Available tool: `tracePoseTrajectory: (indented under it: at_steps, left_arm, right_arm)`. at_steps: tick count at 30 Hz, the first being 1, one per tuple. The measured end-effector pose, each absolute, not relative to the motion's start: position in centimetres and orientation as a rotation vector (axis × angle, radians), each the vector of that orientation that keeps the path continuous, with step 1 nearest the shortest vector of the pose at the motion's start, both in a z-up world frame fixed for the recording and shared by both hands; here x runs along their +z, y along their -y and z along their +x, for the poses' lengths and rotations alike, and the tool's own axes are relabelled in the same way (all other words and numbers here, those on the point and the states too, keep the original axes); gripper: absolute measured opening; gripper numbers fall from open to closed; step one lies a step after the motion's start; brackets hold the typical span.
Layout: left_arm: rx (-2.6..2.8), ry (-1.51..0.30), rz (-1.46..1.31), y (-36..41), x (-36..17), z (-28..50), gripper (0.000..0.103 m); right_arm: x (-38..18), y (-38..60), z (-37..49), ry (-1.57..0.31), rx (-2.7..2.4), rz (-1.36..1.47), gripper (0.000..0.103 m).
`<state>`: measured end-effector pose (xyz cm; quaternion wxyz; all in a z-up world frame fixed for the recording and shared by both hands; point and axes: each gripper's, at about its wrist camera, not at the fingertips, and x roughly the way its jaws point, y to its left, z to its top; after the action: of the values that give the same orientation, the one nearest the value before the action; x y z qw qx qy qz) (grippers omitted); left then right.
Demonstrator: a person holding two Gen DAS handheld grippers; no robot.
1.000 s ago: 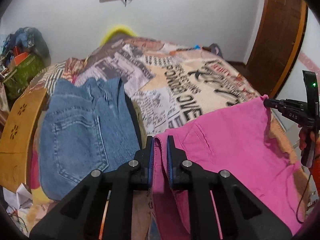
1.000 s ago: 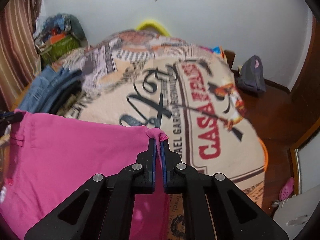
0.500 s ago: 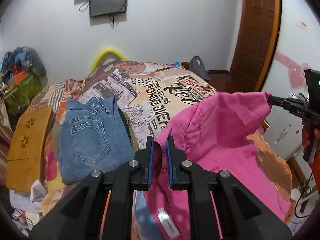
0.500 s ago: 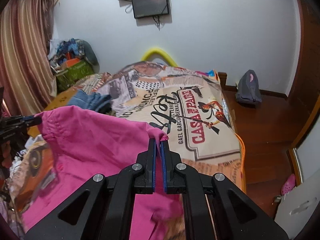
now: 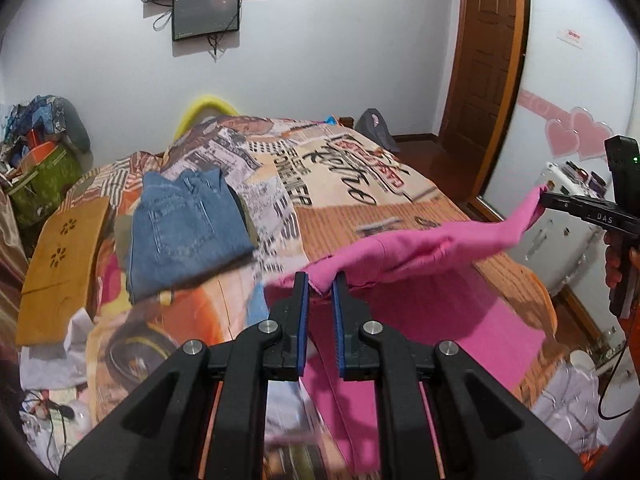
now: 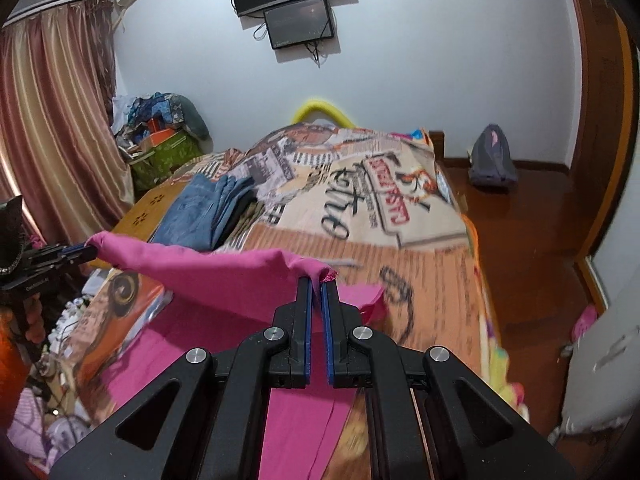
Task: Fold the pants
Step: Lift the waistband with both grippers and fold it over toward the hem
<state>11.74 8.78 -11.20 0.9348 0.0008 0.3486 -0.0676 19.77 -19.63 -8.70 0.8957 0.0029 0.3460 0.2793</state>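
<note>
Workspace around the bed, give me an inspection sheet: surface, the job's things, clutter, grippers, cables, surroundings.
Surface: bed under a printed bedspread, its near part blurred.
Job's things: pink pants held up by two corners, the rest draping onto the bed.
Clutter: folded jeans on the bed; wooden board beside them; a green box under piled things in the corner.
Grippers: left gripper shut on one corner of the pants; right gripper shut on the other.
Cables: loose wires under the wall screens; a thin black cord hanging at the right edge.
Surroundings: curtain, wooden door, grey backpack on the floor.
</note>
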Motion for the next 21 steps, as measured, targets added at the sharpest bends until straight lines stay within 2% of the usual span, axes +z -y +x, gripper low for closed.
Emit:
tracePoseTrajectory:
  at_steps: [8,21]
  left_arm:
    - [-0.178,-0.766,0.013,-7.8,-14.2,6.8,0.01]
    - [-0.16,-0.884,-0.052,-8.3,-18.7,4.0,0.01]
  right_arm:
    - [-11.8,19.8,15.3,-0.79,0.58,0.01,0.004]
    - [-17.9,21.5,12.0,-0.937,0.513,0.057,0.005]
